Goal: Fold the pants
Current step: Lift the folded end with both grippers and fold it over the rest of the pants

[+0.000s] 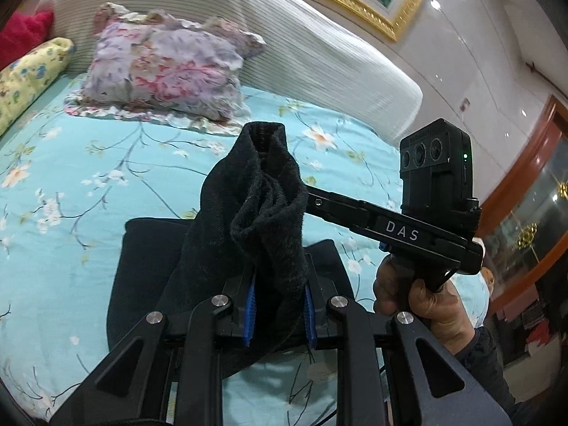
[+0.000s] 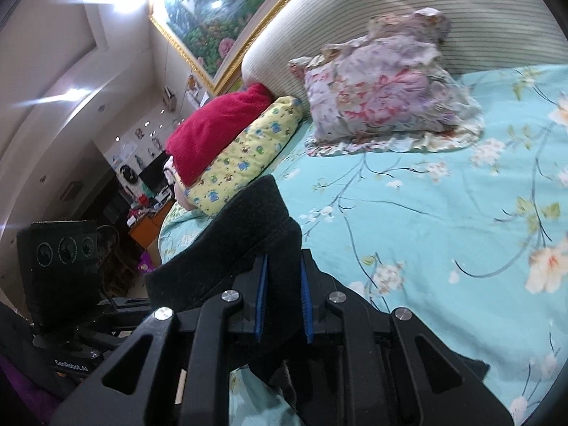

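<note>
The black pants [image 1: 255, 206] are lifted off the bed in a bunched fold; their lower part lies flat on the teal sheet [image 1: 142, 266]. My left gripper [image 1: 278, 314] is shut on the pants' bunched cloth between its blue pads. The right gripper's body [image 1: 419, 227] shows at the right of the left wrist view, held in a hand, its fingers hidden behind the cloth. In the right wrist view my right gripper [image 2: 284, 305] is shut on a thick edge of the pants [image 2: 241, 241]. The left gripper's camera housing [image 2: 60, 269] shows at the left.
The bed [image 2: 443, 213] has a teal flowered sheet. A flowered pillow [image 1: 167, 71] leans on the ribbed white headboard [image 1: 319, 46]. A yellow pillow [image 2: 248, 156] and a red blanket [image 2: 216, 131] lie at the bed's left edge. A framed painting [image 2: 230, 10] hangs above.
</note>
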Demonstrator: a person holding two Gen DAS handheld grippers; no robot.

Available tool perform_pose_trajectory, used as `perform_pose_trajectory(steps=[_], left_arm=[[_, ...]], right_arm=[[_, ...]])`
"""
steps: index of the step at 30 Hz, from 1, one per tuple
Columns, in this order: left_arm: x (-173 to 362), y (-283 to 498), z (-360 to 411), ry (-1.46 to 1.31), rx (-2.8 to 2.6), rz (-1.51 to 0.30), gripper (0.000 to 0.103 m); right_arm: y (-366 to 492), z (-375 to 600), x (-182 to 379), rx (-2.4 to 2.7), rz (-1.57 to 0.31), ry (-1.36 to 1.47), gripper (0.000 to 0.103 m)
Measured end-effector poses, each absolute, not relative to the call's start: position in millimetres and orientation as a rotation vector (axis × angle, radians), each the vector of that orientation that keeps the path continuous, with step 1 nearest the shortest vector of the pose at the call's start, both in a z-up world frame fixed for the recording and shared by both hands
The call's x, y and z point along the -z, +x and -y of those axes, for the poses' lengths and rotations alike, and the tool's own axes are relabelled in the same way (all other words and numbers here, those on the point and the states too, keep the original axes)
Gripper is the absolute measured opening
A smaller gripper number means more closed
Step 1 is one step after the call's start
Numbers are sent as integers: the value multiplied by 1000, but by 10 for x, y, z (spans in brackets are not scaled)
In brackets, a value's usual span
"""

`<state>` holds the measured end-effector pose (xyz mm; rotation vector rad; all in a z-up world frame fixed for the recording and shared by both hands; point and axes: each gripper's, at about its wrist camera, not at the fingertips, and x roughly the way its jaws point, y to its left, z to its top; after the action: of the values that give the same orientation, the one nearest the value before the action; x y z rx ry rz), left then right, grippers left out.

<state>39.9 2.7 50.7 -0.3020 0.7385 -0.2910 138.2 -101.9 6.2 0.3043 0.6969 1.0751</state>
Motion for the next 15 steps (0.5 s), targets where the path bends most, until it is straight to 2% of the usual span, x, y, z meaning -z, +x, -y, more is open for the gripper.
perform_pose_trajectory(steps=[15], left_arm=[[-287, 628, 422, -220, 331, -778, 21]], right_arm=[[1398, 1503, 206, -1002, -691, 406, 18]])
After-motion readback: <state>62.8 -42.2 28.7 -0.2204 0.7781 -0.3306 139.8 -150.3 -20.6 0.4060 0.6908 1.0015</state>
